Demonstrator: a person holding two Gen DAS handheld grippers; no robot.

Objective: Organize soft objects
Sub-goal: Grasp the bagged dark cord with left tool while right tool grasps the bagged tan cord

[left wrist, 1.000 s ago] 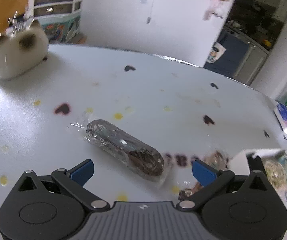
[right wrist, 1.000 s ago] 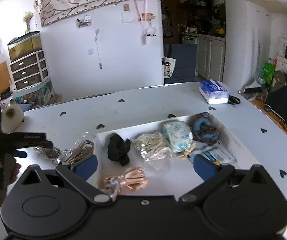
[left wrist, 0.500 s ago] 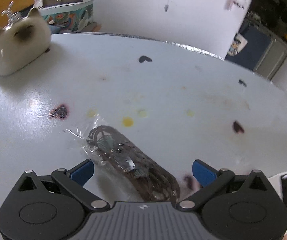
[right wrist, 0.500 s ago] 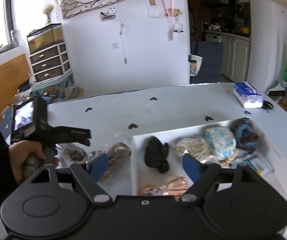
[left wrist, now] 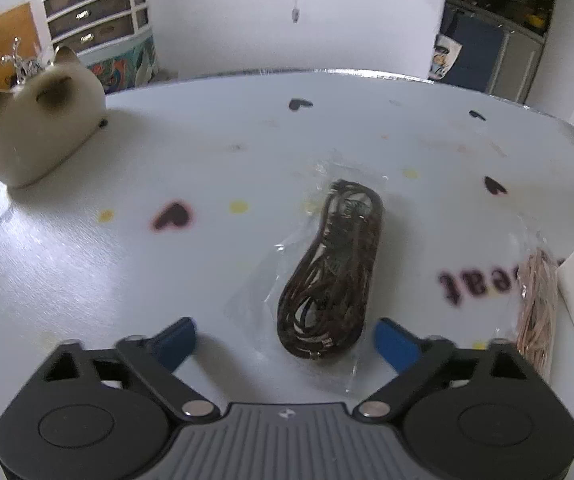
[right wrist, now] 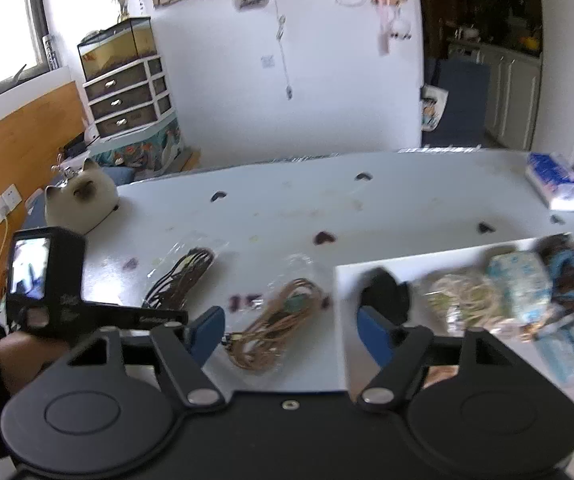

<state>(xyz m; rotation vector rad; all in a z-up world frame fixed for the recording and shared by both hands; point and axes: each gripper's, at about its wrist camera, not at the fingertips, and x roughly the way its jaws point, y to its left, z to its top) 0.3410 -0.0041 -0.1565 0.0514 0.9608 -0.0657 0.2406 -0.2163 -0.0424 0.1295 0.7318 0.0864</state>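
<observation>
Left wrist view: the left gripper [left wrist: 285,338] is closing, its blue fingers either side of the dark bagged cord [left wrist: 333,272] at twelve o'clock, pads clear of it. A tan bagged cord [left wrist: 537,304] lies at three o'clock. Right wrist view: the right gripper [right wrist: 289,330], also closing, straddles the tan cord untouched; the white tray [right wrist: 351,280] sits at two o'clock.

Our left gripper [left wrist: 285,338] angled steeply downward, jaws closing with pads apart, our right gripper [right wrist: 291,334] tilted down, jaws closing, our left hand [right wrist: 27,354] gripping its handle
</observation>
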